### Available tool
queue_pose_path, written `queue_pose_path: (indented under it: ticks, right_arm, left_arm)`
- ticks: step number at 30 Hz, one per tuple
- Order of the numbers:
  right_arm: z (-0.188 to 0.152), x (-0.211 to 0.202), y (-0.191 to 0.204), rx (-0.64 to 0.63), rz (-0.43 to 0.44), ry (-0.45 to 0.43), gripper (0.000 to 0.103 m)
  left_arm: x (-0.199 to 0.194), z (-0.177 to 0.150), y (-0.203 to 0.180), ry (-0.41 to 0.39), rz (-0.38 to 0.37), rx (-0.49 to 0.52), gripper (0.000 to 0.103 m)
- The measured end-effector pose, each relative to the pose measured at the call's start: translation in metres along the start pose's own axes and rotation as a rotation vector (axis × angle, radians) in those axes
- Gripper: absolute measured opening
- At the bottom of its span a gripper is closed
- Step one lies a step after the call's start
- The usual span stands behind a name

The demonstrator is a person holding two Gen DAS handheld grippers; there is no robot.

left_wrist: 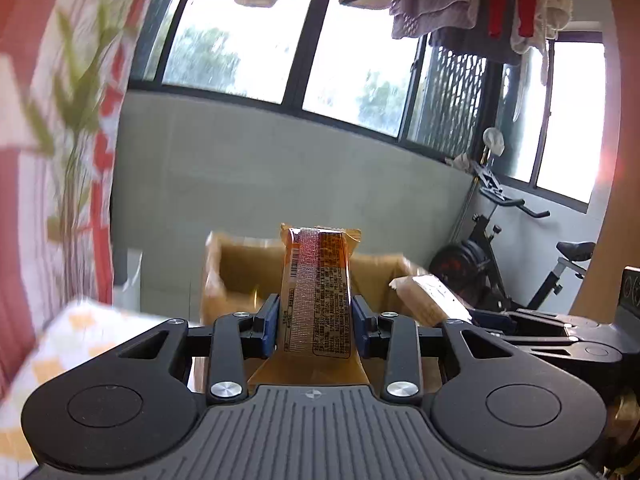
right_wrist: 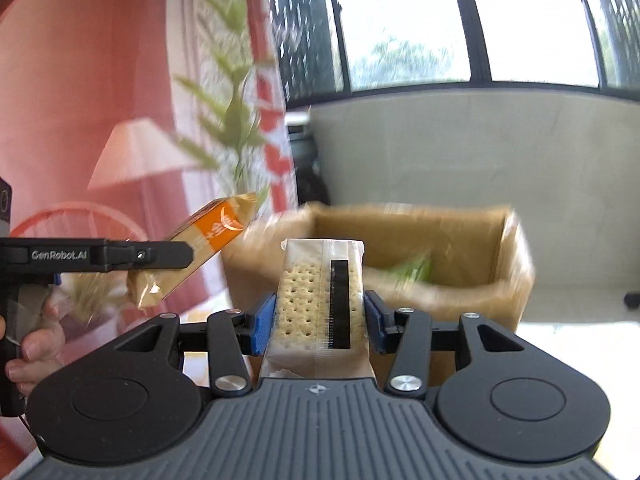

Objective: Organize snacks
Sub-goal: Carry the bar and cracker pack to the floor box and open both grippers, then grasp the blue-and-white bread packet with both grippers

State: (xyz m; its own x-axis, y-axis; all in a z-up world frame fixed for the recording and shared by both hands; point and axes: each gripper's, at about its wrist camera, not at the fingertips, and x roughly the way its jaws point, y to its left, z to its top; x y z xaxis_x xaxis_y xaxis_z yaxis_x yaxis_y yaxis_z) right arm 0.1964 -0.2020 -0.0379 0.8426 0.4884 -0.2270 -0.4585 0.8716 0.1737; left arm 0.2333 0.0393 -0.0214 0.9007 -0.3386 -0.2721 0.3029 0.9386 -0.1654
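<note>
Clamped in my left gripper (left_wrist: pixel 315 316), blue pads pressing both sides, an orange foil snack packet (left_wrist: pixel 316 292) stands upright. Rightward, my right gripper (right_wrist: pixel 319 320) pinches a clear-wrapped cracker pack (right_wrist: pixel 316 304). Behind both sits an open brown cardboard box (right_wrist: pixel 404 240).

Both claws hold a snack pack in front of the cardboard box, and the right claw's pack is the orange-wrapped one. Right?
Not quite. The right claw grips a clear-wrapped cracker pack, as the right wrist view shows. The orange-wrapped pack sits in the left claw. Both are held before the cardboard box.
</note>
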Motion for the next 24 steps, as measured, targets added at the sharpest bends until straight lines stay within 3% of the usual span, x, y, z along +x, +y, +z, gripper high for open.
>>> queue_pose_path:
  ticks: [6,10,12,14,24]
  right_arm:
    - [0.027,0.055,-0.038,-0.012,-0.156,0.011,0.049]
    - [0.027,0.082,-0.059,0.013,-0.206,0.067,0.049]
    - [0.020,0.088,-0.064,0.022,-0.220,0.094,0.051]
    - [0.014,0.085,-0.067,0.021,-0.238,0.097,0.063]
    - [0.005,0.046,-0.043,0.036,-0.156,0.023,0.064]
  left_arm:
    - [0.064,0.032,-0.010,0.014,0.011,0.021,0.039]
    - [0.091,0.030,-0.019,0.063,0.017,0.064,0.039]
    - [0.097,0.027,-0.022,0.079,0.030,0.077,0.045]
    - [0.098,0.024,-0.019,0.083,0.035,0.066,0.056]
    - [0.058,0.012,0.005,0.137,0.017,0.100,0.056]
